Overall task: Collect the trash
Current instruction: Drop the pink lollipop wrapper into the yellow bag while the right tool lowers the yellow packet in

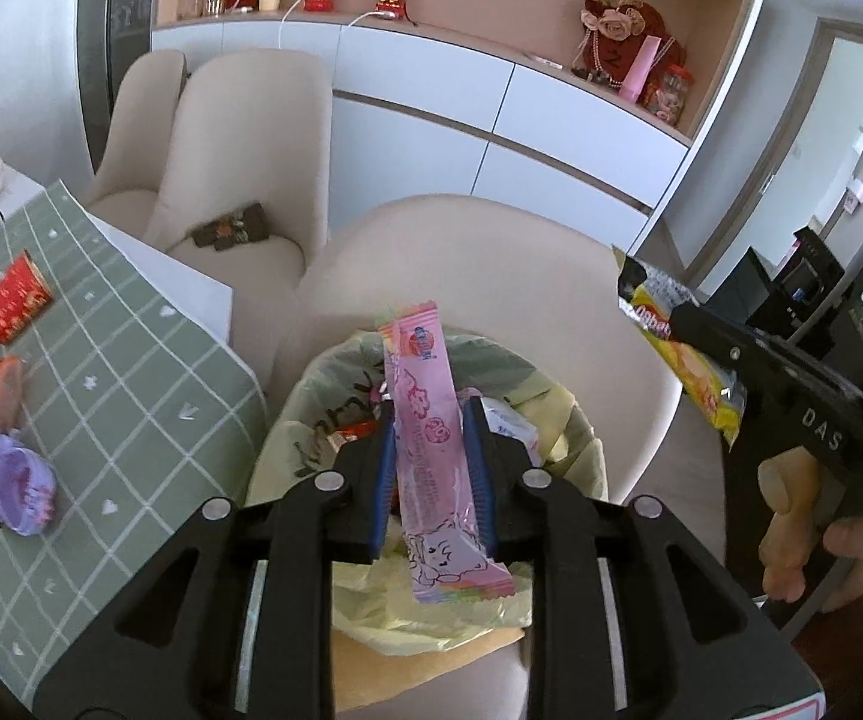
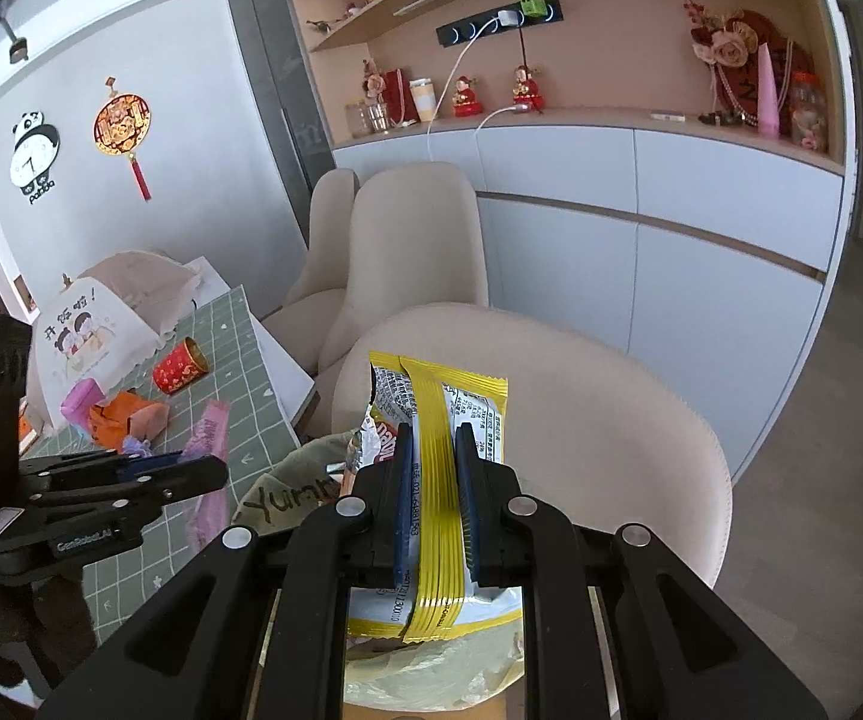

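1. Between your left gripper's (image 1: 428, 438) blue ribbed pads lies the pink wrapper (image 1: 431, 444), a long, slick foil sachet, its long axis running straight along the fingers; the jaws look loose about it, with a gap showing on each side.
2. Directly below it gapes the trash bin (image 1: 575, 420), lined with a crinkled pale-yellow bag, so your left hand is the nearer to a drop.
3. Your right gripper (image 2: 434, 480) is clenched on the yellow snack packet (image 2: 449, 420), glossy and creased, held over the bin's near edge.
4. Farther left, on the green checked tablecloth (image 1: 125, 360), a red can (image 1: 14, 297) and crumpled orange and purple scraps wait.
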Tool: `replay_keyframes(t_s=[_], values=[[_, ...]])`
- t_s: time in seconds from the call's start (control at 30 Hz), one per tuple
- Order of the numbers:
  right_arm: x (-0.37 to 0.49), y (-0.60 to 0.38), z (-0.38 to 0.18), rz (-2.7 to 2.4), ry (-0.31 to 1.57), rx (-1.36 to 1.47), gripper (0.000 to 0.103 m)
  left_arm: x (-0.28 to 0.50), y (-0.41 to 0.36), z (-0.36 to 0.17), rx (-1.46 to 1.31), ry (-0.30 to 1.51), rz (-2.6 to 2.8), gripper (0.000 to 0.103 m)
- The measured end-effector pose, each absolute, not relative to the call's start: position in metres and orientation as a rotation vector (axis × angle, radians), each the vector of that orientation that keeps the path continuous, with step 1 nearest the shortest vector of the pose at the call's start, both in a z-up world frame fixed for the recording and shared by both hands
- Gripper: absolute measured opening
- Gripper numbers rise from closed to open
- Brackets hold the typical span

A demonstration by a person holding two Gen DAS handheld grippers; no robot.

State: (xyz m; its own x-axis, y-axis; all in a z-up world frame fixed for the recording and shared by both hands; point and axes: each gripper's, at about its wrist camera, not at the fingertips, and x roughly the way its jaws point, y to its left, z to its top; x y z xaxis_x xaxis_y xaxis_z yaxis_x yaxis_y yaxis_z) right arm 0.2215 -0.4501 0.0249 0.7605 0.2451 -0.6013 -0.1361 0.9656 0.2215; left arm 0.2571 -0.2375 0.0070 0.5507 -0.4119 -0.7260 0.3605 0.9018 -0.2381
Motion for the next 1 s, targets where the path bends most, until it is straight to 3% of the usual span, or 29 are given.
replay_keyframes(t_s=[0.13,0.23,0.67,1.0], values=[[0.224,-0.452,0.017,0.221,0.692,0.172,0.015,0.264,-0.240,-0.004,-0.092,0.892,-0.479,0.037],[0.226,-0.452,0.013,0.228,0.702,0.177,0.015,0.267,-0.235,-0.008,-0.117,0.903,-0.463,0.043],[0.247,-0.393,-0.015,0.305,0.763,0.154,0.015,0.250,-0.166,-0.012,-0.146,0.928,-0.292,0.046],[0.273,-0.348,-0.083,0.225,0.966,0.070,0.015,0.224,-0.072,-0.022,-0.239,0.959,-0.126,0.046]])
